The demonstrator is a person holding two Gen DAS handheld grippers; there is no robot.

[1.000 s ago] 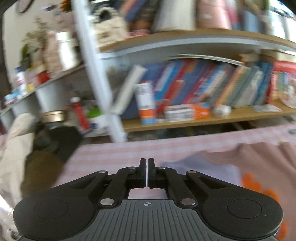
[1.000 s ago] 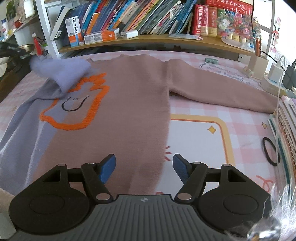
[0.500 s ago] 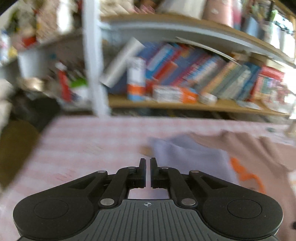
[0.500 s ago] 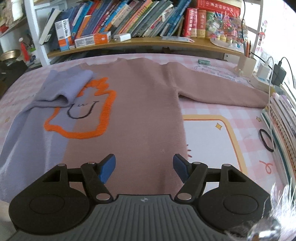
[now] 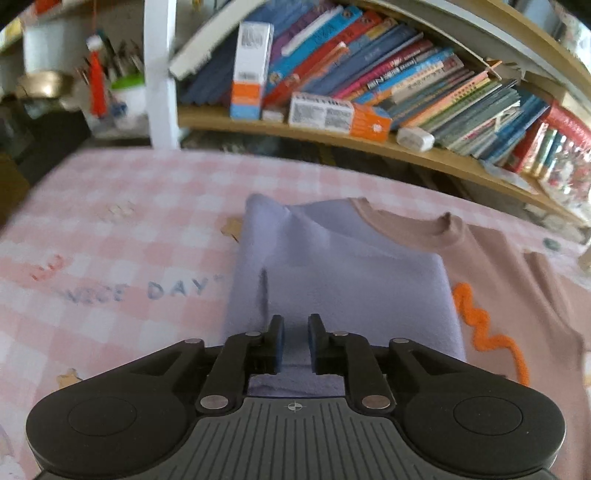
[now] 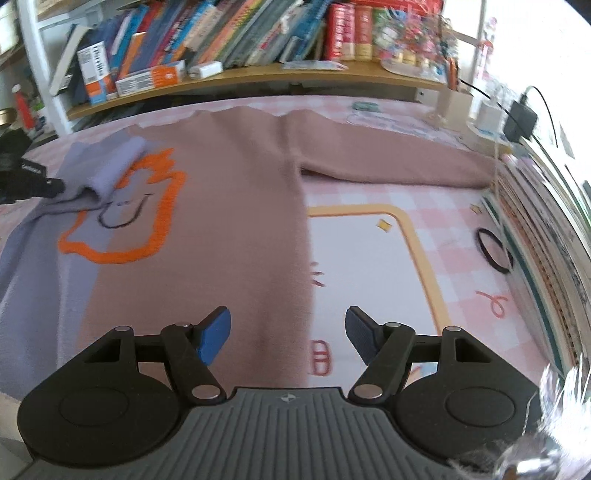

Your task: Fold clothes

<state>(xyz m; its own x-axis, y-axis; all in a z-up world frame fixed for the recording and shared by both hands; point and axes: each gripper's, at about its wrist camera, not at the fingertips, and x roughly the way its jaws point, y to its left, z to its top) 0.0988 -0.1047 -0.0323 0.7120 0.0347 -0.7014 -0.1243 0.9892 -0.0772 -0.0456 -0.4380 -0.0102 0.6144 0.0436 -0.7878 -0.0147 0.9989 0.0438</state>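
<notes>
Lavender knit marks the left side of the sweater [image 6: 207, 206], a brown jumper with an orange-outlined motif [image 6: 125, 218], lying face up on the pink checked tablecloth [image 5: 103, 236]. Its lavender sleeve [image 5: 332, 273] is folded in over the chest, probably the first fold of the job. The left gripper [image 5: 294, 341] hovers at the near edge of that fold, its jaws a narrow gap apart with cloth showing between them; they do not look clamped, so I judge it open and letting go rather than holding. Placed there, it would be setting the sleeve flat before drawing away.

Further right, the brown sleeve [image 6: 391, 166] lies stretched straight out across the cloth, not yet folded. The right gripper [image 6: 288, 334] hangs with its jaws wide apart and empty above the sweater's right hem, where brown knit meets the white mat with a yellow border [image 6: 373, 258]. From there it seems ready to take the side edge or reach for the outstretched sleeve.

Around them: a shelf of books [image 6: 236, 33] behind the table, a black hair tie [image 6: 494, 250] near the right edge, stacked books [image 6: 535, 236] beside it, and a charger [image 6: 520, 120] near the sleeve's cuff. That cuff lies close to the stack, which could crowd a grasp.
</notes>
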